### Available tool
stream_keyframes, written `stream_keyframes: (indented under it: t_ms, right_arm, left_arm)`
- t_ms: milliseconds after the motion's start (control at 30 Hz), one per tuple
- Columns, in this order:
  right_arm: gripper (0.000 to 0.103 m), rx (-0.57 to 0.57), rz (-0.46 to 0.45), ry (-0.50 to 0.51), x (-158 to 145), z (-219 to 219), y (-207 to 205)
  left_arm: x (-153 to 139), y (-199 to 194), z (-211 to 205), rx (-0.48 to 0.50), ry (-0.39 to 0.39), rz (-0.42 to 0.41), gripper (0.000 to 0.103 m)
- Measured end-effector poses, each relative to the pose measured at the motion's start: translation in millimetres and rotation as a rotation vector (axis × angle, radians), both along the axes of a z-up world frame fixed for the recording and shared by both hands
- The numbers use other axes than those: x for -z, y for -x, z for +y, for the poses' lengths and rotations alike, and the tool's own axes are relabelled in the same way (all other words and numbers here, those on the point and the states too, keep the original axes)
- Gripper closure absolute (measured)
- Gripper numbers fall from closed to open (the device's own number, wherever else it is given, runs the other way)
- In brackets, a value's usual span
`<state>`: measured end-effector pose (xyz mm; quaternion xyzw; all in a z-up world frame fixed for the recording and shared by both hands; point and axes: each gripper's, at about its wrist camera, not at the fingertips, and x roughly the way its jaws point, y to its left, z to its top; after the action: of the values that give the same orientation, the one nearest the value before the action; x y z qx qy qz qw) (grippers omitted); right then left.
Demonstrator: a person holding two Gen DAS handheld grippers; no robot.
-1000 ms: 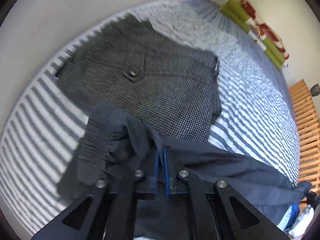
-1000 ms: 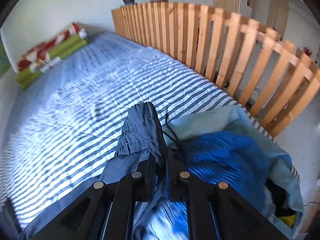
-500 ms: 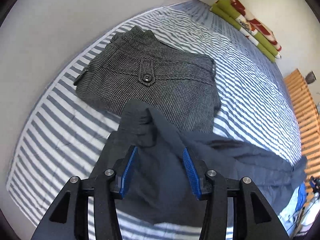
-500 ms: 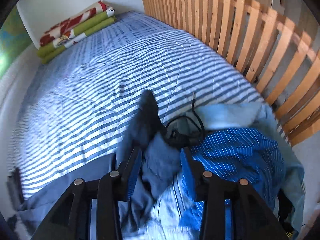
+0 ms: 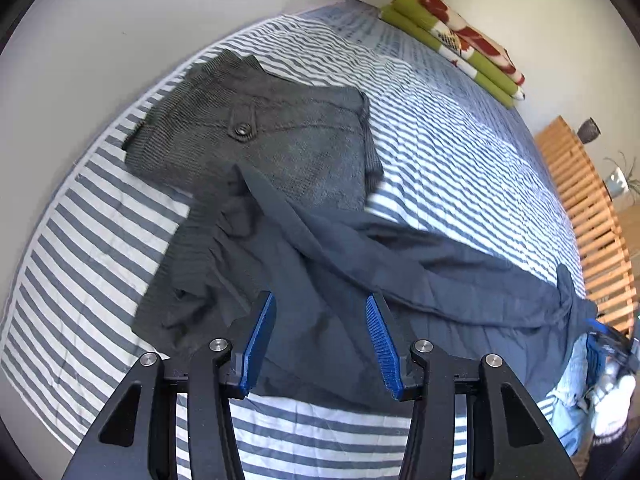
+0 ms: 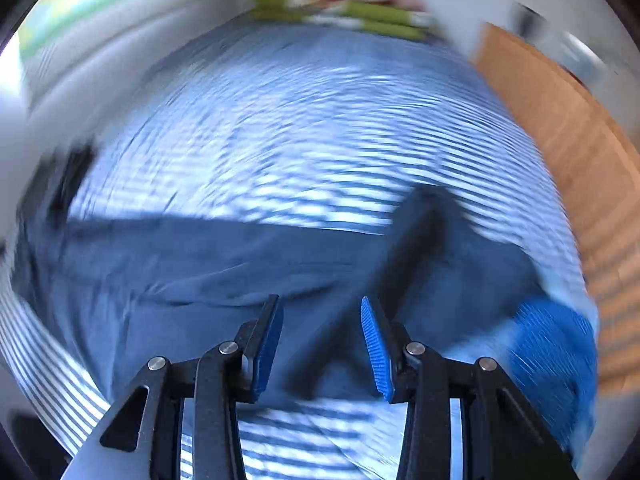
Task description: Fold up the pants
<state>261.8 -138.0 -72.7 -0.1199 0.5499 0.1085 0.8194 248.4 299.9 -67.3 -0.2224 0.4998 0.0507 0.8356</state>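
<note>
Dark navy pants (image 5: 340, 264) lie crumpled across the striped bed (image 5: 460, 160), waistband bunched at the left, legs running right toward the bed's edge. My left gripper (image 5: 320, 340) hovers open just above the waist part, nothing between its blue pads. In the blurred right wrist view the same pants (image 6: 200, 264) spread flat across the bed, with one leg end (image 6: 420, 224) sticking up as a dark fold. My right gripper (image 6: 320, 344) is open over that cloth and holds nothing.
Folded grey houndstooth pants (image 5: 260, 132) lie beyond the navy pair, its waist partly overlapping them. A green and red blanket (image 5: 460, 44) lies against the far wall. A wooden slatted rail (image 5: 592, 216) borders the right side. Blue striped clothing (image 6: 552, 348) is heaped at the bed's right end.
Both grippers let go of the navy pants and opened; the pants dropped onto the bed. Both have pulled back, and the right one is swinging left, blurring its view.
</note>
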Motion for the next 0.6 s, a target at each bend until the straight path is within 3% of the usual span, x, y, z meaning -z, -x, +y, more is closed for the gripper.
stream_keyframes:
  t_ms: [67, 233, 267, 333, 367, 400, 433, 467, 533, 600]
  right_arm:
    - [0.067, -0.069, 0.092, 0.050, 33.7, 35.7, -5.1]
    - [0.073, -0.141, 0.154, 0.113, 72.5, 76.9, -21.0]
    - [0.074, -0.101, 0.113, 0.113, 71.5, 79.2, -36.9]
    - [0.074, 0.086, -0.020, 0.096, 58.2, 64.8, -72.8]
    - [0.074, 0.228, -0.052, 0.050, 48.8, 45.9, -88.5]
    - [0.074, 0.278, -0.040, -0.025, 42.2, 32.1, -97.0]
    - [0.074, 0.268, -0.015, -0.104, 34.6, 22.0, -100.8]
    - [0.074, 0.253, -0.020, -0.096, 29.5, 18.7, -99.1]
    - [0.071, 0.219, -0.076, 0.027, 18.8, 13.3, -89.8]
    - [0.070, 0.235, -0.089, 0.070, 10.3, -12.4, -82.4]
  left_arm:
    - [0.5, 0.9, -1.6, 0.009, -0.006, 0.003, 0.052]
    - [1.8, 2.5, 3.3, 0.007, -0.013, 0.006, 0.052]
    - [3.1, 2.0, 4.7, 0.004, -0.011, 0.006, 0.052]
    - [4.4, 2.7, 7.9, -0.017, 0.000, 0.003, 0.052]
    - [4.9, 3.2, 8.3, -0.018, 0.006, 0.007, 0.052]
    - [4.6, 3.2, 7.2, -0.012, 0.006, 0.010, 0.052]
    - [3.7, 3.6, 5.3, -0.002, -0.004, 0.013, 0.052]
    - [2.7, 3.8, 3.5, 0.007, -0.016, 0.014, 0.052]
    - [0.7, 4.1, -0.9, 0.020, -0.020, 0.009, 0.052]
    - [1.4, 2.0, -10.1, 0.041, 0.001, 0.004, 0.052]
